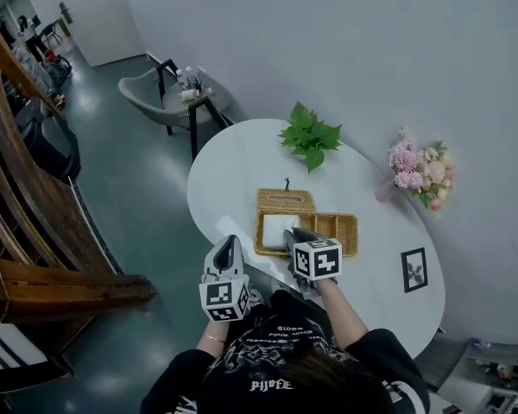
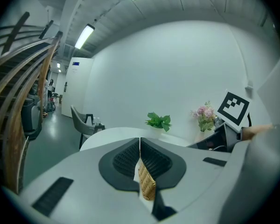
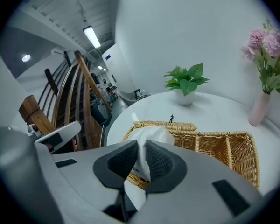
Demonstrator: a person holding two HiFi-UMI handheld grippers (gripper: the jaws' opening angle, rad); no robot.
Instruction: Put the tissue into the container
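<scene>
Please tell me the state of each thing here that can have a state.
Woven wicker basket with compartments: uncovered, its other compartments empty.
Flat wicker lid: off, lying on the white oval table beside the basket.
White tissue: gripped, at the basket's left-end compartment.
Right gripper: shut on the tissue.
Left gripper: shut, empty.

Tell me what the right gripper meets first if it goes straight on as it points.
The right gripper, shut on the tissue, points down into the basket's left compartment. The tissue it carries would likely meet that compartment's bottom first, though depth is hard to judge.
</scene>
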